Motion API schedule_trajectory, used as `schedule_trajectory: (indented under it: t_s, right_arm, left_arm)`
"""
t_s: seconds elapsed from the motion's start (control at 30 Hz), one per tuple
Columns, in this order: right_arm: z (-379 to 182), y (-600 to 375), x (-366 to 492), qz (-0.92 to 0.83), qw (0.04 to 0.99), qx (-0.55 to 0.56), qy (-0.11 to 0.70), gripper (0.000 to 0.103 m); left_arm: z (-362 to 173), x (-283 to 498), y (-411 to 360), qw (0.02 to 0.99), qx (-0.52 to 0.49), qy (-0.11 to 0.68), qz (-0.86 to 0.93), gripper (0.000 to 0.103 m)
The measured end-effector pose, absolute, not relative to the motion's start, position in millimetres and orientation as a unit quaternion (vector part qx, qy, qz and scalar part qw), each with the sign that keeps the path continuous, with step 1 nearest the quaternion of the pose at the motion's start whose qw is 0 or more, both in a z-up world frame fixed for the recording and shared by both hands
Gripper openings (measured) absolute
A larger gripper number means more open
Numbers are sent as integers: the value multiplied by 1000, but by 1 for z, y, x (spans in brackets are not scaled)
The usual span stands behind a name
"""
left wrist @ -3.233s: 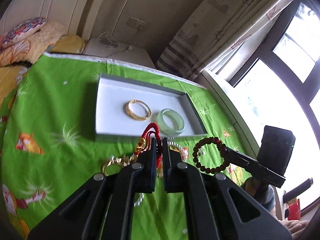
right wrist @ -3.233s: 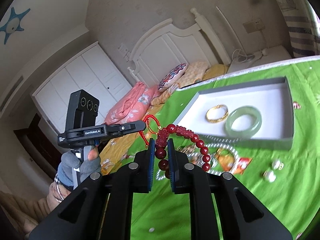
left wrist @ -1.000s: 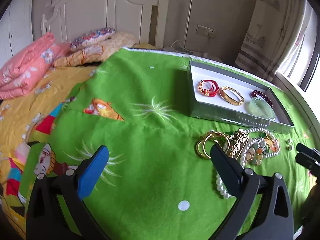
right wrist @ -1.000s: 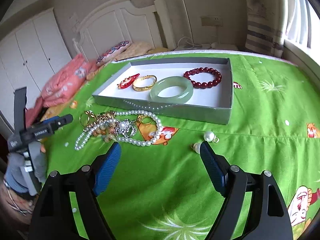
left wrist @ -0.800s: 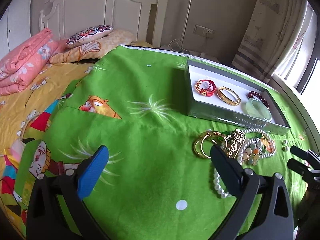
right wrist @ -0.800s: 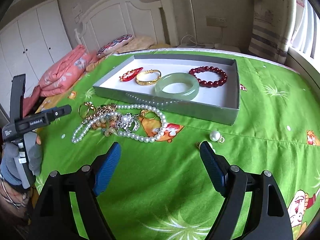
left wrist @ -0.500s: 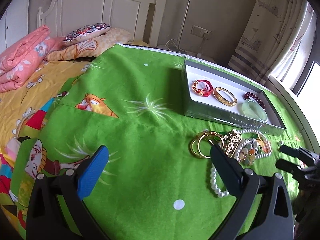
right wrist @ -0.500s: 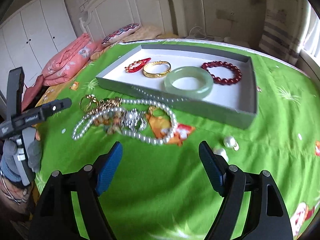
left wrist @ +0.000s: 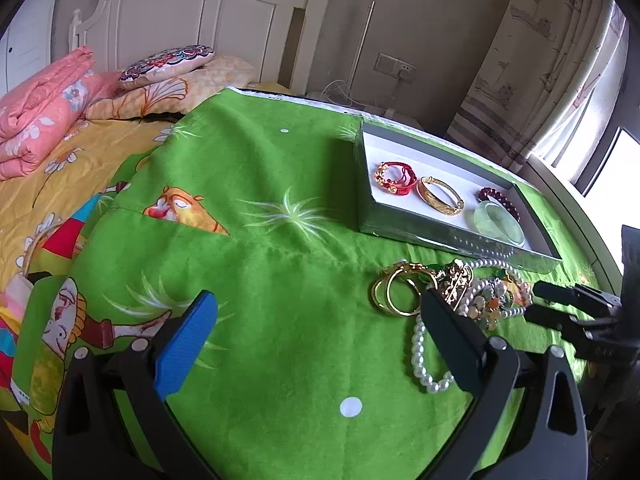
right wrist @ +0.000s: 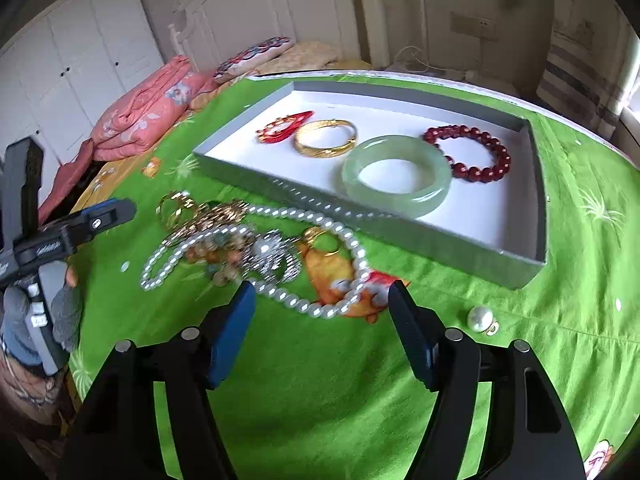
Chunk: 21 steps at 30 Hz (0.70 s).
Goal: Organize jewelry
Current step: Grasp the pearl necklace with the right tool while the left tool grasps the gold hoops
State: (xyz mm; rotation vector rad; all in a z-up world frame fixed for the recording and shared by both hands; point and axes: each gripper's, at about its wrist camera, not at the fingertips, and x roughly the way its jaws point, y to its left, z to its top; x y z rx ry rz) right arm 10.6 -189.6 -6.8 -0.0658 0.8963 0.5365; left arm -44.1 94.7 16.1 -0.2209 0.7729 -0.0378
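Observation:
A grey tray (right wrist: 452,248) (left wrist: 404,232) on the green cloth holds a red cord bracelet (right wrist: 285,125), a gold bangle (right wrist: 325,142), a jade bangle (right wrist: 396,174) and a dark red bead bracelet (right wrist: 470,152). In front of it lies a tangled pile: a pearl necklace (right wrist: 320,308), gold rings (left wrist: 394,292), a beaded piece (right wrist: 224,252). My right gripper (right wrist: 320,340) is open and empty, just in front of the pearls. My left gripper (left wrist: 316,344) is open and empty, left of the pile; it also shows in the right wrist view (right wrist: 104,214).
A loose pearl earring (right wrist: 480,319) lies right of the pile. Pink folded quilt (left wrist: 36,104) and pillows (left wrist: 164,62) lie on the bed at the back left. A headboard, wall socket and curtain stand behind.
Both grippers, earlier shut on the red cord and red bead bracelets, are now open; those bracelets lie in the tray. The right gripper has closed in on the pearl pile.

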Motion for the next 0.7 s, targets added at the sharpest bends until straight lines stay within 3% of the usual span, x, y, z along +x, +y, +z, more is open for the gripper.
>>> schedule_trajectory:
  t_s: [0.07, 0.3, 0.37, 0.5, 0.67, 0.7]
  right_arm:
    - [-5, -192, 18, 244, 871, -30, 425, 49]
    - [-8, -180, 34, 211, 873, -95, 429, 30]
    - [-7, -176, 26, 211, 875, -115, 420, 10]
    - [-9, -174, -2, 221, 876, -135, 407, 10]
    - [-6, -183, -28, 234, 881, -121, 392, 10]
    - [-5, -185, -33, 236, 882, -120, 391, 10]
  left_arm:
    - [16, -45, 95, 920, -108, 375, -21, 101]
    - [18, -49, 91, 923, -106, 369, -32, 101]
    - [18, -50, 88, 922, -101, 371, -43, 101]
    - [18, -46, 76, 918, -72, 386, -60, 98]
    - [18, -29, 65, 908, -66, 409, -62, 85]
    - [17, -21, 64, 903, -82, 416, -69, 78]
